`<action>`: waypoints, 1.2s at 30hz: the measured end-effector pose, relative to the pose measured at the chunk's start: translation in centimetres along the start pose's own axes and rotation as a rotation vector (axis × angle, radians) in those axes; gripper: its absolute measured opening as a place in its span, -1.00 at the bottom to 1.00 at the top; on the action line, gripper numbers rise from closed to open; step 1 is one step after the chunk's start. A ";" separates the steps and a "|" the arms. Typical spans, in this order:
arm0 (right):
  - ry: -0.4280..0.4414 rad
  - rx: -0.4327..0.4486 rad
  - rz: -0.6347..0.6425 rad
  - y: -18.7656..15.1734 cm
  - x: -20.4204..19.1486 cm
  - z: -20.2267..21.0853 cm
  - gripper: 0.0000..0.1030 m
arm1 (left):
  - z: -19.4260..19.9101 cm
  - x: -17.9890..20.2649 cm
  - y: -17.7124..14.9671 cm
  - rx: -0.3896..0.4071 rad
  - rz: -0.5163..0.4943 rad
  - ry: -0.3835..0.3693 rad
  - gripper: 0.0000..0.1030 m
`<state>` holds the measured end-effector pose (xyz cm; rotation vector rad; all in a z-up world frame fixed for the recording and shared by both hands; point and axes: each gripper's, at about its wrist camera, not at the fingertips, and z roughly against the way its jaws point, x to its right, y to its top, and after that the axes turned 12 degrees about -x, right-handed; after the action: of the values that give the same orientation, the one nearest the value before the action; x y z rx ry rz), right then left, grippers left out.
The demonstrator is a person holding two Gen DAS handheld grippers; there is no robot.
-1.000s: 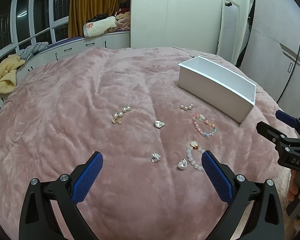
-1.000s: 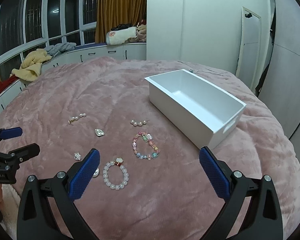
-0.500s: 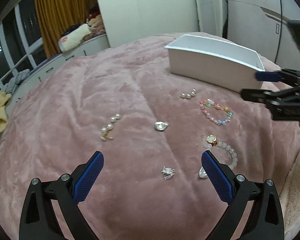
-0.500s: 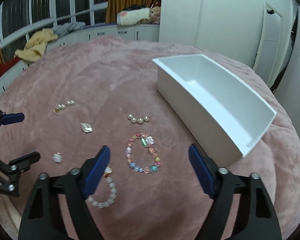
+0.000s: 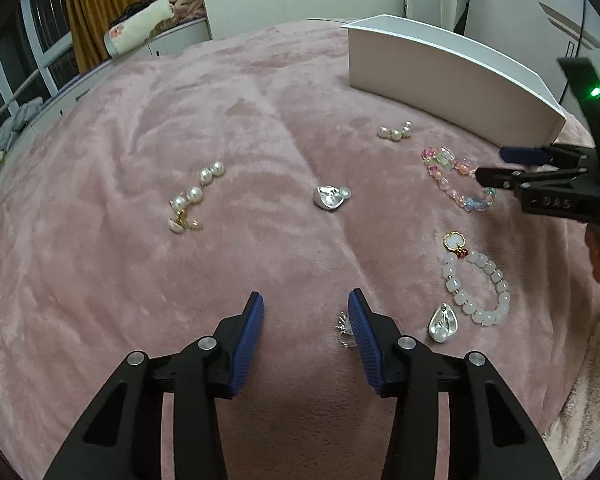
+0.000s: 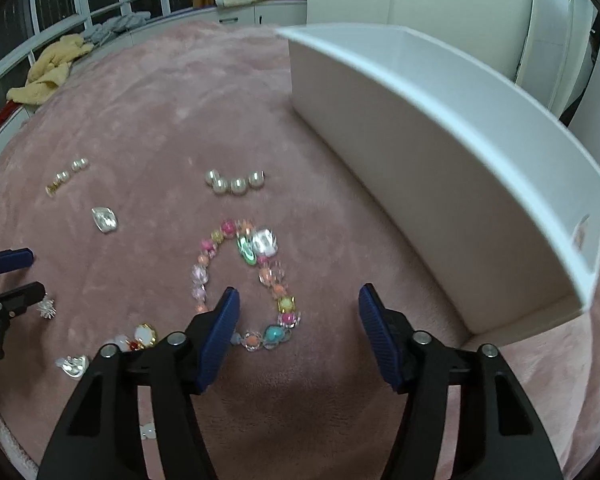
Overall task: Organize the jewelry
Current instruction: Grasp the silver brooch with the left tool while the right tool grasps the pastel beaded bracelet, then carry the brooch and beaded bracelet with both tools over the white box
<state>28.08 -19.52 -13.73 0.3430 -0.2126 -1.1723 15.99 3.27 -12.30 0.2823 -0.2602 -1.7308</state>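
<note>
Jewelry lies scattered on a pink blanket [image 5: 180, 280]. My left gripper [image 5: 305, 302] is open, low over the blanket, with a small silver spiky earring [image 5: 343, 329] just inside its right finger. A white bead bracelet [image 5: 476, 280], a silver heart earring [image 5: 443, 323], a silver earring [image 5: 329, 197] and pearl strands [image 5: 194, 196] [image 5: 395, 132] lie around. My right gripper [image 6: 298, 298] is open, low over the colourful bead bracelet [image 6: 252, 280], whose near end lies between its fingers. The white box [image 6: 460, 128] stands to the right.
The bed edge drops off near the bottom right of the left wrist view. A window ledge with cushions [image 5: 136, 32] and clothes [image 6: 48, 76] runs behind the bed. Wardrobe doors [image 5: 540, 0] stand beyond the box.
Both grippers have come down and forward toward the blanket and both have narrowed their openings. The left now sits by the spiky earring, the right over the colourful bracelet.
</note>
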 end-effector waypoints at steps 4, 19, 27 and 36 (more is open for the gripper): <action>-0.001 -0.035 0.016 -0.2 -0.1 -1.3 -0.14 | -0.2 0.0 -0.2 -0.004 -0.002 -0.016 -0.10; 0.169 -0.019 -0.014 -1.2 0.6 -0.8 -0.74 | 0.9 1.3 -0.8 0.011 -0.029 -0.035 0.28; 0.180 -0.009 0.015 -1.4 -0.1 -0.1 -0.74 | -0.7 2.0 -1.2 -0.040 -0.084 -0.040 -0.51; 0.219 0.063 0.017 -1.7 -0.3 2.1 -0.77 | -0.1 1.4 -1.3 -0.014 -0.052 -0.090 -0.57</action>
<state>25.85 -20.14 -12.43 0.5201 -0.0612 -1.1041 14.60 2.11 -12.92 0.2028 -0.3082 -1.7982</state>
